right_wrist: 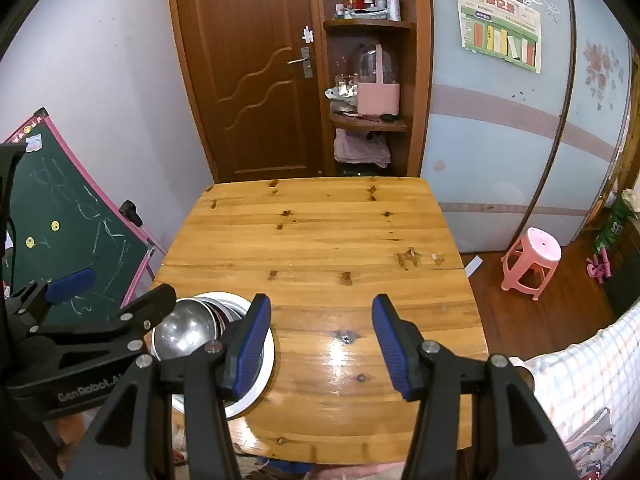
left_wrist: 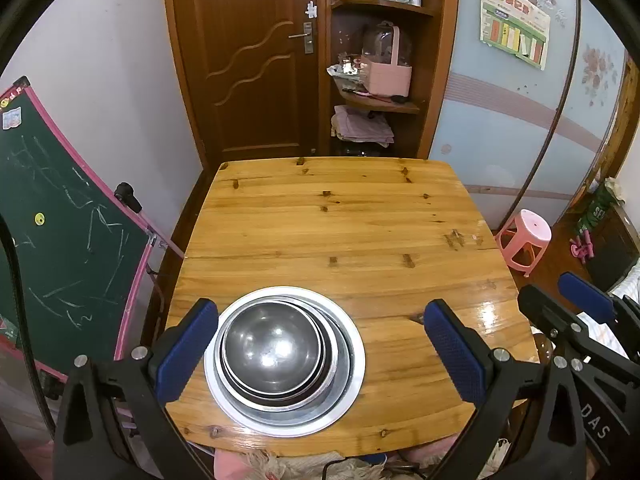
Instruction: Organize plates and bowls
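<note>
Hanging over the near end of the table [left_wrist: 340, 220], the left gripper [left_wrist: 320, 344] is standing wide open, and it is holding nothing. Its two blue pads [left_wrist: 188, 344] are sitting apart, one on each side of the stack of bowls [left_wrist: 276, 354], and they are not touching it. The right gripper [right_wrist: 320, 344] is hanging just beside the left one, over bare wood. Its jaws are standing about half open, and nothing is sitting between them.

The shiny metal bowls are nesting one inside the other, small ones on top. They are resting on a wide silver plate [left_wrist: 352, 360]. The plate is lying flat on the table, close to the near edge and a bit to the left. From the right gripper's camera, the stack is peeking out behind the left gripper.

The rest of the table is shining under the light. A green chalkboard [left_wrist: 60, 232] with a pink frame is leaning by the left side of the table. A brown door [left_wrist: 248, 60] is standing shut behind the far end, with shelves [left_wrist: 380, 104] next to it. A pink stool [left_wrist: 524, 240] is sitting on the floor to the right. A checked cloth [right_wrist: 592, 368] is showing at the right edge.
</note>
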Demonstrator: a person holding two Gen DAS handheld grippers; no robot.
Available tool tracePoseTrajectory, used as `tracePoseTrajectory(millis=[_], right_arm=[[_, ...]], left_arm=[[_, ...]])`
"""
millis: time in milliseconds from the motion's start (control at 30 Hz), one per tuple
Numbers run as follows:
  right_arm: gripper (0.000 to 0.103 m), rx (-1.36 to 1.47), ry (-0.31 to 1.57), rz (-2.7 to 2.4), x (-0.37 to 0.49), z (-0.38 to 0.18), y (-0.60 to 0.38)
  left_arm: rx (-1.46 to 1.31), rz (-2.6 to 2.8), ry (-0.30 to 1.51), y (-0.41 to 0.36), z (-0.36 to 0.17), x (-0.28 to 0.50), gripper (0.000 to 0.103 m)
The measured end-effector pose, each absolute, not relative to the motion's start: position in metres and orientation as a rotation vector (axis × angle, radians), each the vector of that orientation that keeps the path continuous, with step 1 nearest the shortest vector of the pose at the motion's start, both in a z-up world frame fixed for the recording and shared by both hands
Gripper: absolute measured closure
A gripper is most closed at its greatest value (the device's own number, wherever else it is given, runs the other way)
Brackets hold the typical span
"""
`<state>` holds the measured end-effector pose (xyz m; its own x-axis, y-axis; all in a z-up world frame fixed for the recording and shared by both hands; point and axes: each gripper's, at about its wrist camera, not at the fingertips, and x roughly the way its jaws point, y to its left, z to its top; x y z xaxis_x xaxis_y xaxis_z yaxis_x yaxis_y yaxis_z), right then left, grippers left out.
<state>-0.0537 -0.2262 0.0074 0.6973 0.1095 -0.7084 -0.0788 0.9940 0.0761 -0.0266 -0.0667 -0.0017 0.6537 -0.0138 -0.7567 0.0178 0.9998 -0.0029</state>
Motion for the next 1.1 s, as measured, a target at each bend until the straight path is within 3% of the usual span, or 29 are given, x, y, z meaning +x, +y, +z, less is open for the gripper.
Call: tracePoseTrajectory(millis=[1100], right_arm=[[0.050, 0.049, 0.822, 0.102, -0.0452, -0.0003, -0.2226]], left_arm=[[0.005, -0.010, 0.854, -0.0630, -0.0017, -0.0247, 0.001]])
